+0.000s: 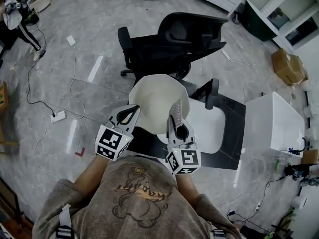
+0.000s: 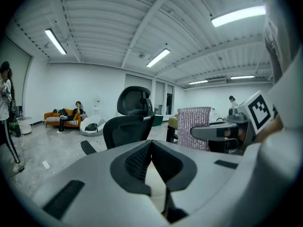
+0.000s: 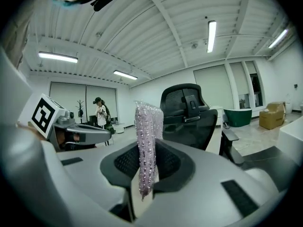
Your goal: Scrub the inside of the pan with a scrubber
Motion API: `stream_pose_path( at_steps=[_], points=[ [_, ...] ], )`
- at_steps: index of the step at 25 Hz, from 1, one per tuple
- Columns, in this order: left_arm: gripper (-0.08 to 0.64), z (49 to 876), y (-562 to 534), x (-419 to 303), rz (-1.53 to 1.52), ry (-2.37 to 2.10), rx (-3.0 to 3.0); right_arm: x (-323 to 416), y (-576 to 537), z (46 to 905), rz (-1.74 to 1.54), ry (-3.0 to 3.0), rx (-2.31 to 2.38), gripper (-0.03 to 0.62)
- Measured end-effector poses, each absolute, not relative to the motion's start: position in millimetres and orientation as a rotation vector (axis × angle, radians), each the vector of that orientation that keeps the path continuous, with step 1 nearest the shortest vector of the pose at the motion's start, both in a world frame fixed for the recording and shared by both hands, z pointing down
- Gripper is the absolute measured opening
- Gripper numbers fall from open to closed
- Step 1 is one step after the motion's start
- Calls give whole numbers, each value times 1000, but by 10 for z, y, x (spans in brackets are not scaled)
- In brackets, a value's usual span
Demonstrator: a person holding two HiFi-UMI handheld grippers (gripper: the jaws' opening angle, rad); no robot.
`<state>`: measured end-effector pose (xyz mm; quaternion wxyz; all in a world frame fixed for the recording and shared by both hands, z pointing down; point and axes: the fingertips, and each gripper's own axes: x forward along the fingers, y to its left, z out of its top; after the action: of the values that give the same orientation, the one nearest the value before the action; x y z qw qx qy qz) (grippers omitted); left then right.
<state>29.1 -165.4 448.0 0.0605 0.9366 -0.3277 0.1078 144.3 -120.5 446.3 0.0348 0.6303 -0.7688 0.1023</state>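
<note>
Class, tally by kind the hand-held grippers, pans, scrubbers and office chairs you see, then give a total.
hand-held grippers: 2 (left hand-held gripper, right hand-held gripper)
pan: 1
scrubber: 1
office chair: 1
Total: 5

We record a black table [image 1: 232, 133] carrying one white tray [image 1: 212, 128], lying flat toward its right side. The table stands on a grey floor [image 1: 99, 29]; on that floor we note a black chair [image 1: 174, 41], a cardboard box [image 1: 288, 66] and a power strip [image 1: 58, 116].

Black chair [image 1: 172, 46] close behind pan [image 1: 154, 101]
</note>
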Motion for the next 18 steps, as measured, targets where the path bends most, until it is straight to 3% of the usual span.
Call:
stream_pose_path(
  at_steps=[18],
  points=[
    [18, 4446, -1675, 240, 338, -994, 2832, 1441, -1206, 4494, 257, -2323, 1924, 74]
  ],
)
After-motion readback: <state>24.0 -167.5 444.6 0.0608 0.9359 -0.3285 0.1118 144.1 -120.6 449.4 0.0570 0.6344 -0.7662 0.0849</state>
